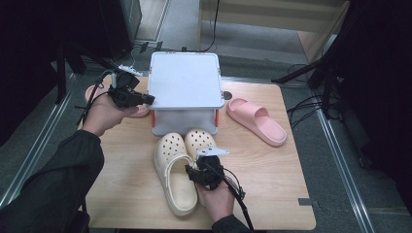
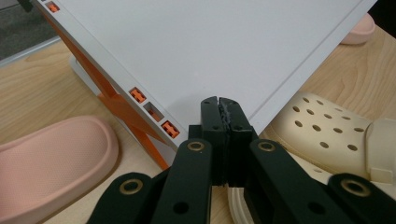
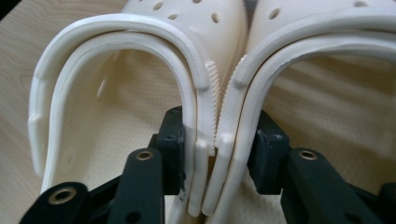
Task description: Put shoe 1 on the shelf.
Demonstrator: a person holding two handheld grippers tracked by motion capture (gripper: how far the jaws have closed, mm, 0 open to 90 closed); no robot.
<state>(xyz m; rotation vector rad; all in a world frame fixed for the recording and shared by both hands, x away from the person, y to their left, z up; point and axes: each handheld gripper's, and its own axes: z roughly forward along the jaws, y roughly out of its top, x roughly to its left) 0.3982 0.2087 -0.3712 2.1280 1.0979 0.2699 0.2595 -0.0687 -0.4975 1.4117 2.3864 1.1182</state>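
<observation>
Plainly, the risk lies in the right claw, which clamps the inner side walls of both cream clogs at once, one jaw inside each shoe, the two walls pressed together between them. As a judgement, that soft foam could slide out of the jaws if the pair is lifted or dragged, and one clog might drop free while the other stays pinched; the toes sit close against the front of the white storage box, so a push forward could jam them into it. The clogs lie side by side on the wooden desk, just in front of the box, toes pointing toward it. The left claw carries a second risk: its jaws are pressed fully together at the near left corner of the box's white lid, and in the left gripper view their tips sit at the lid's edge. Whether they pinch the lid's rim or merely touch it cannot be told. If it is pried up from one corner, the lid could twist or snap back, or the box could shift on the desk. One pink slide lies on the desk to the right of the box, well apart from the clogs; another pink slide rests left of the box, under the person's left hand.
</observation>
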